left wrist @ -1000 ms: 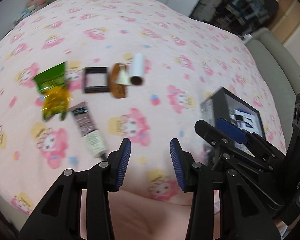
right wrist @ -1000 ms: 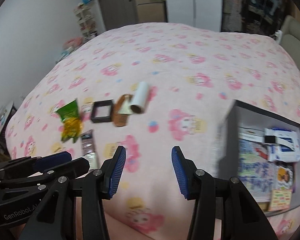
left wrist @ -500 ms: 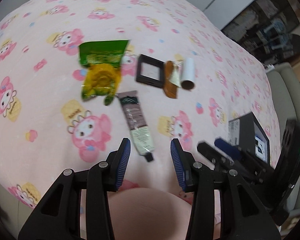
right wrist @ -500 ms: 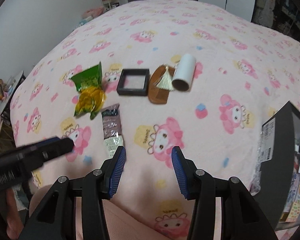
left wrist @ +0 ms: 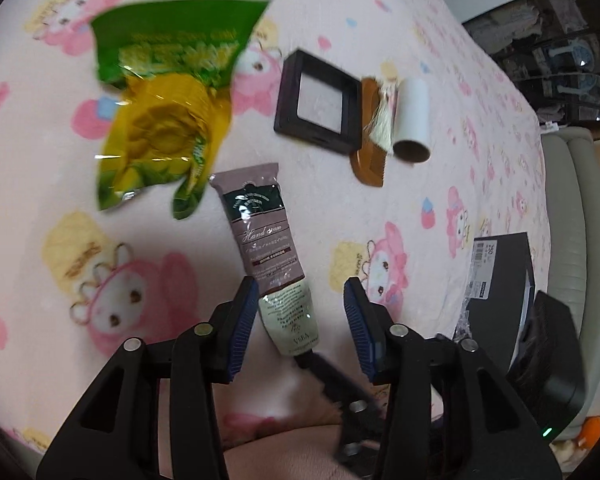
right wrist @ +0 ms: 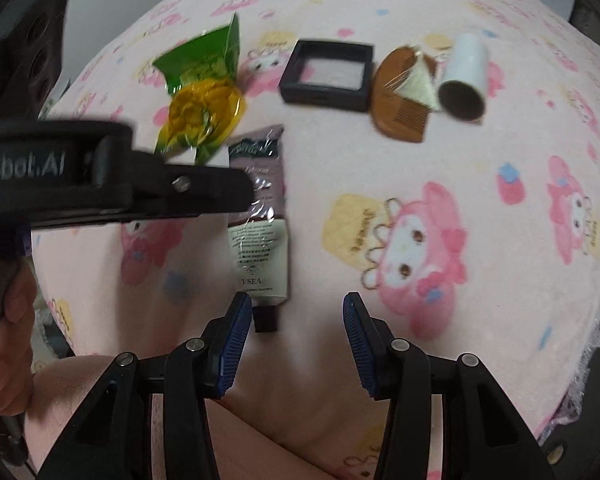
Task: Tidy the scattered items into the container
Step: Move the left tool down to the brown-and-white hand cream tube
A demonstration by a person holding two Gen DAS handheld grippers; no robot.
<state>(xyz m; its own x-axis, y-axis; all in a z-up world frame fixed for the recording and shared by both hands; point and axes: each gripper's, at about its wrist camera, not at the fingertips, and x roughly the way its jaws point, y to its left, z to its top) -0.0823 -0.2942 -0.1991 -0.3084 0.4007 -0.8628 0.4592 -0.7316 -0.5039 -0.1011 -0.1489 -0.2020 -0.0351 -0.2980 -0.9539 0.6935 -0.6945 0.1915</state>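
Tube [left wrist: 269,252]: brown and cream, printed "Hand" in script and "VSEA" near the black cap; lies on the pink cartoon blanket [left wrist: 420,208], cap end between the tips of the left gripper [left wrist: 300,316], jaws apart, not touching it. In the right wrist view the tube [right wrist: 260,236] lies just ahead of the right gripper's [right wrist: 296,332] left finger; jaws apart, nothing held.

Snack bag [left wrist: 164,104]: green and yellow, print blurred, just left of the tube's crimped end.

Black tray [left wrist: 320,98]: square, shallow, beside the bag.

Comb [left wrist: 370,148]: wooden, with pale tassel, touching the tray's right side.

Roll [left wrist: 410,120]: white tube with a dark open end, touching the comb.

Container [left wrist: 500,276]: black box at the blanket's right edge, white label reading "290"; well apart from the items. Left view only shows its label.

Right view only: the left gripper's body [right wrist: 112,176] marked "Robot.AI", crossing over the tube, and a hand [right wrist: 8,332] on its grip.
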